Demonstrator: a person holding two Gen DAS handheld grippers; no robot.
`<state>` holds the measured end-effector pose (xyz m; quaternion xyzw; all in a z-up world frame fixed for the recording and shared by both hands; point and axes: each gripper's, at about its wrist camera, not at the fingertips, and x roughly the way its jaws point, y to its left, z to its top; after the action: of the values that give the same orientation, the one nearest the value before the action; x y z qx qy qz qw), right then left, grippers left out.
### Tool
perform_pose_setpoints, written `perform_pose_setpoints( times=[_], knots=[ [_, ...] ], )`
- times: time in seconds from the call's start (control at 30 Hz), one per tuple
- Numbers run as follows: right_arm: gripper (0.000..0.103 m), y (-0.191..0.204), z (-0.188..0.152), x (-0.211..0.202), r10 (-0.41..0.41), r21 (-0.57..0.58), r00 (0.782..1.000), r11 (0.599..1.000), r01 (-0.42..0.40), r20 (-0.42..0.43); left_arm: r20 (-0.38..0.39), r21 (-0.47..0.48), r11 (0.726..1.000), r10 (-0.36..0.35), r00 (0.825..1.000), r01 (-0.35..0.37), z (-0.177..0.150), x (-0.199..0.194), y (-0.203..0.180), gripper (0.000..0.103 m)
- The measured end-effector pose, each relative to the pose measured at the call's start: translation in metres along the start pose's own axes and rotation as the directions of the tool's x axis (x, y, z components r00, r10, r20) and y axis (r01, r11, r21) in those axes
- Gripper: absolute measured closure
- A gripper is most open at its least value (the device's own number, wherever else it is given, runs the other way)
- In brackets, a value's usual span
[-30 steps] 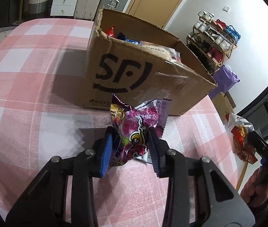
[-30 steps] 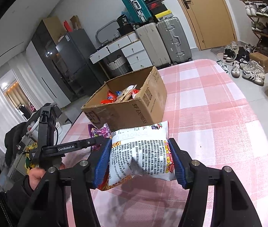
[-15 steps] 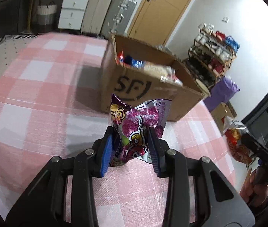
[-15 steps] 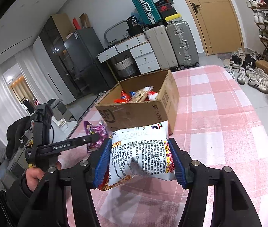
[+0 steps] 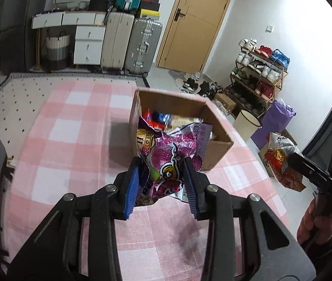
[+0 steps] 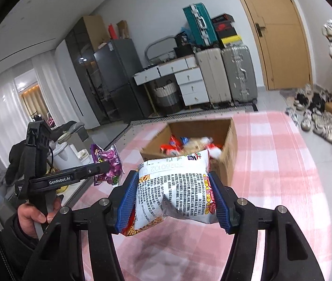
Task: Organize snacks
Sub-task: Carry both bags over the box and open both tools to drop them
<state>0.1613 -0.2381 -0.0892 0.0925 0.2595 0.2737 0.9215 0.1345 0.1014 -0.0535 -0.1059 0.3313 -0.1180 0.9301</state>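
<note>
— How are the two tools seen to be set?

— The left gripper (image 5: 163, 182) is clamped tight on a purple snack bag (image 5: 173, 157), its blue pads pressed into the crumpled foil. The right gripper (image 6: 173, 199) is closed about halfway on a white noodle packet (image 6: 177, 187), which is squeezed between its pads (printed side toward the camera).

— And where are the snacks held?

— Both bags are carried in the air above the pink checked tablecloth (image 5: 72, 164), on the near side of the open cardboard box (image 6: 231, 140). Other packets are seen lying inside that box. The purple bag is held just in front of its near wall.
</note>
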Motion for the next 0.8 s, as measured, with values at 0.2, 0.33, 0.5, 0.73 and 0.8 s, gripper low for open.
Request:
perform_pose_setpoints(
  times=[0.2, 0.33, 0.5, 0.73, 0.8],
  knots=[
    [0.043, 0.014, 0.031, 0.000, -0.009, -0.040, 0.999, 0.999, 0.011, 0.031, 0.020, 0.044, 0.999, -0.002, 1.000, 0.001, 0.025, -0.025, -0.008, 0.070],
    [0.043, 0.022, 0.051, 0.000, 0.004, -0.068, 0.999, 0.998, -0.001, 0.050, 0.044, 0.072, 0.997, -0.016, 0.999, 0.013, 0.043, -0.037, -0.018, 0.070],
    [0.043, 0.023, 0.071, 0.014, 0.036, -0.068, 0.998, 0.997, -0.033, 0.046, 0.051, 0.119, 0.993, -0.023, 0.998, 0.016, 0.065, -0.044, -0.031, 0.070],
    [0.043, 0.017, 0.095, 0.032, 0.058, -0.054, 0.997, 0.997, -0.055, 0.058, 0.051, 0.131, 0.991, -0.037, 0.998, 0.031, 0.109, -0.030, -0.054, 0.070],
    [0.043, 0.015, 0.104, 0.035, 0.061, -0.055, 0.996, 0.997, -0.058, 0.062, 0.053, 0.134, 0.990, -0.040, 0.998, 0.032, 0.122, -0.022, -0.059, 0.070]
  ],
)
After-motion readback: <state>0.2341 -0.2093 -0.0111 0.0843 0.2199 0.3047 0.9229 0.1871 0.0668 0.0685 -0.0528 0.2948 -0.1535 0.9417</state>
